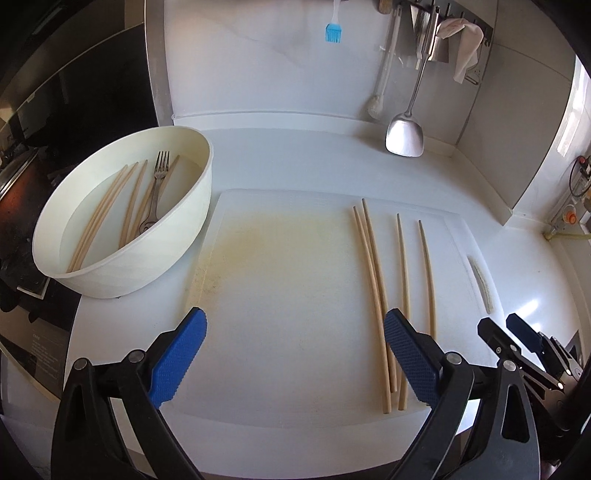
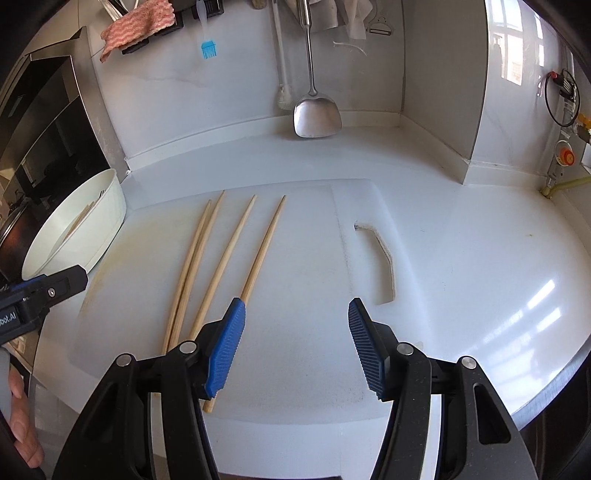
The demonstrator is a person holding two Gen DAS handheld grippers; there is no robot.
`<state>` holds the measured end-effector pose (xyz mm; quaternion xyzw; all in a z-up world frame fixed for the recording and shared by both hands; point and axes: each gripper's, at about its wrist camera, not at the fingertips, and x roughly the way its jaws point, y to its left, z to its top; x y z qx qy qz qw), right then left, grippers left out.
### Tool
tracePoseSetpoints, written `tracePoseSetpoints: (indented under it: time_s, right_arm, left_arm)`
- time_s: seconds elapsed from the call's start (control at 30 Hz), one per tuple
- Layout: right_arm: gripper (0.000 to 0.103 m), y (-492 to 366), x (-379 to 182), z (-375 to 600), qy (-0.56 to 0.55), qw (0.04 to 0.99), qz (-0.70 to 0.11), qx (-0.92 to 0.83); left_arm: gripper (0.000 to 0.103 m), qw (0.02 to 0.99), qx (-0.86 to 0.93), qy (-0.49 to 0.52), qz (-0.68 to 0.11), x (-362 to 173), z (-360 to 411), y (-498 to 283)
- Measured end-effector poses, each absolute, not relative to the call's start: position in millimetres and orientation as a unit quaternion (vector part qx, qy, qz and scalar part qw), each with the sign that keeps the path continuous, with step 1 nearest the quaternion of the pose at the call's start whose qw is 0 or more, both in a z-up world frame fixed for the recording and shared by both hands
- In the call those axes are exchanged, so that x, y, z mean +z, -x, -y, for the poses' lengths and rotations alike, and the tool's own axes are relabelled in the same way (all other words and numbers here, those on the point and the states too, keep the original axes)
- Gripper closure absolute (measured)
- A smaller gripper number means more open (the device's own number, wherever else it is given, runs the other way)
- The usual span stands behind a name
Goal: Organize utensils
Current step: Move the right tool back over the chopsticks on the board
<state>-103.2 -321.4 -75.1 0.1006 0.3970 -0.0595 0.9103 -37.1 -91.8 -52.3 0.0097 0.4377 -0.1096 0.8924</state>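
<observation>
Several wooden chopsticks (image 1: 373,280) lie side by side on the right half of a white cutting board (image 1: 277,277). A cream bowl (image 1: 129,273) at the left holds several more chopsticks and a metal fork (image 1: 157,195). My left gripper (image 1: 295,325) hovers open over the board's near edge, its right pad above the chopsticks' near ends. In the right wrist view my right gripper (image 2: 295,304) is open with nothing between its pads, just right of the chopsticks (image 2: 221,258); the rightmost one runs under its left pad. My right gripper (image 1: 498,321) also shows at the left view's edge.
A steel spatula (image 2: 317,118), a blue silicone brush (image 1: 334,32) and cloths hang on the back wall. A dark stove lies left of the bowl (image 2: 85,229). The board's handle slot (image 2: 384,258) is at its right end. A hand (image 2: 22,424) shows bottom left.
</observation>
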Motion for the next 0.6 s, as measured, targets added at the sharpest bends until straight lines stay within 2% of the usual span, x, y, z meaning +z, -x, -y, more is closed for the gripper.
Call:
tracePoseSetpoints:
  time_s: [0.3,0.6]
  right_arm:
    - [0.047,81.0,-95.7,314.7,-0.095,0.921,-0.371,-0.073]
    - [0.047,70.3,-107.6,299.5,-0.087,0.917,-0.382,-0.074]
  left_arm:
    - [0.008,0.904,-0.122,-0.008,-0.410,-89.2,97.1,26.3]
    - [0.008,0.905,-0.122,-0.003,-0.409,-90.9,92.6,20.4]
